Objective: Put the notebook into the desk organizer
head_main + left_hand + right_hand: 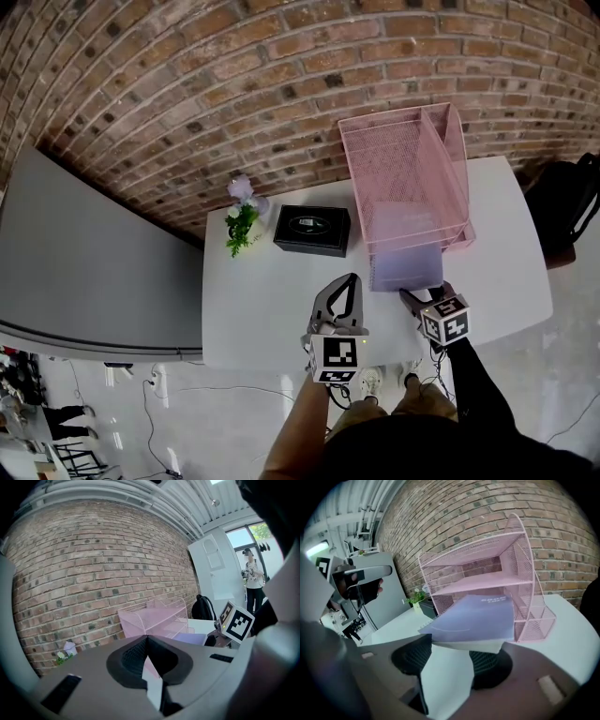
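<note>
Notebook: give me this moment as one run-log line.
notebook: far end in desk organizer lowest tier, near end sticking out | right gripper: fingers apart at near edge, not clamped | left gripper: fingers shut, empty

White table: pink organizer, black box, plant.

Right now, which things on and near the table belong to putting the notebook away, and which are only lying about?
Belong to the job:
notebook
pink desk organizer
right gripper, at the notebook's near edge

Just lying about:
black box
small plant
dark backpack
</note>
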`<state>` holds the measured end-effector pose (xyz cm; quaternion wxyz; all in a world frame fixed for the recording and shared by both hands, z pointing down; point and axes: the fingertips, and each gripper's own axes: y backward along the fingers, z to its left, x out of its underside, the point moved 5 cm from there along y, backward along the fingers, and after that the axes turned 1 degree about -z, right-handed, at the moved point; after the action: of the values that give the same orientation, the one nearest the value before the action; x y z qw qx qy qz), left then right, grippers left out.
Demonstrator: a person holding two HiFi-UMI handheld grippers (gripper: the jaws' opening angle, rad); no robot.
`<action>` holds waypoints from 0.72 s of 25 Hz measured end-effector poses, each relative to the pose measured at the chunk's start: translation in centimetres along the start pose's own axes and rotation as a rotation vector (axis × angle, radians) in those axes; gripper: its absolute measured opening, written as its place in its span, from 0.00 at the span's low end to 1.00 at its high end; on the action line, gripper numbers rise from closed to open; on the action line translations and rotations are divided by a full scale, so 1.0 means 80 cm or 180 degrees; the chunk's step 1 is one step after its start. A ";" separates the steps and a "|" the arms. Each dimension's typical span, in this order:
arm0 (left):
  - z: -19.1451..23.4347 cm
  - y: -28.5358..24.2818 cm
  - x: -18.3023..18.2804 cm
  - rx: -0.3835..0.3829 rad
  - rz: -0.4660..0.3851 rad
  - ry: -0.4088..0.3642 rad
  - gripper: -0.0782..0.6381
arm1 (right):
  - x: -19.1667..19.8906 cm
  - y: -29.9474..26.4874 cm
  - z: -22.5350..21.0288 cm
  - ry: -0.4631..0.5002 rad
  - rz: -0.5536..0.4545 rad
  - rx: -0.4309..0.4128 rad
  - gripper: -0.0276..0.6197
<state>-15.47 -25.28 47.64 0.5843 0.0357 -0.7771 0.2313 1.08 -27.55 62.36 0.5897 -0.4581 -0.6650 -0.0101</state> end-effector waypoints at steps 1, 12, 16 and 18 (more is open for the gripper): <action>0.001 -0.002 0.000 -0.0012 0.0005 0.0001 0.12 | -0.005 -0.001 -0.001 0.0055 -0.0016 -0.0003 0.44; 0.014 -0.029 -0.004 -0.0140 0.0047 0.0038 0.12 | -0.028 -0.012 -0.036 0.0276 -0.0016 0.0061 0.42; 0.020 -0.038 -0.004 -0.0202 0.0063 0.0072 0.12 | -0.047 -0.020 -0.048 0.0334 -0.0081 0.0077 0.42; 0.022 -0.041 -0.004 -0.0225 0.0078 0.0090 0.12 | -0.053 -0.027 -0.051 0.0341 -0.0105 0.0104 0.42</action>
<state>-15.87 -28.96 48.00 0.5932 0.0023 -0.7768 0.2114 2.43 -33.62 61.34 0.6317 -0.4362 -0.6400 -0.0335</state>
